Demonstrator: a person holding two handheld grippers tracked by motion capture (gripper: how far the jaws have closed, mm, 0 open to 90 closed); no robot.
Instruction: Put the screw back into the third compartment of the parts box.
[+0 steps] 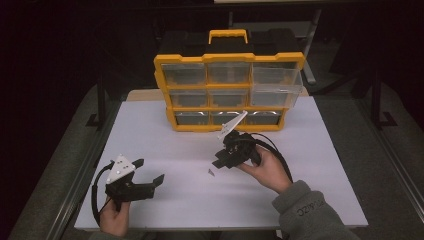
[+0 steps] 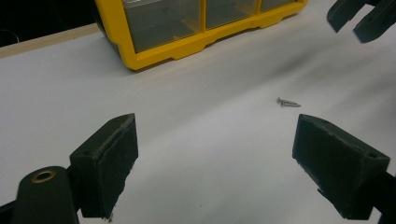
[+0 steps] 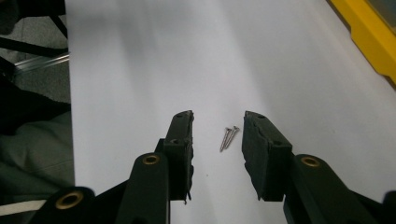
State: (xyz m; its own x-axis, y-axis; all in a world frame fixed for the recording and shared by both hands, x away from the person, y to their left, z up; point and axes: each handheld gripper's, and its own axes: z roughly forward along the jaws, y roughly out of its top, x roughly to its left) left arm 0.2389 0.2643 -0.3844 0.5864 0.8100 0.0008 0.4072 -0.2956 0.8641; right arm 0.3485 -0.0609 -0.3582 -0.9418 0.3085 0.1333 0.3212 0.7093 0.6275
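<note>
Metal screws on white table mid-frame, between parted right gripper jaws, untouched, left gripper wide open, empty, lower frame.

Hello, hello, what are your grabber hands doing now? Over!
Right gripper open above table, fingers either side of two screws, not touching. Left gripper open, holding nothing. Nothing in the way. Yellow drawer organizer behind.

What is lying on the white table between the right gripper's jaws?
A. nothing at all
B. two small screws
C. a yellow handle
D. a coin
B: in the right gripper view, two thin screws lie side by side on the table, in the gap of the open right gripper, untouched by its jaws.
</note>
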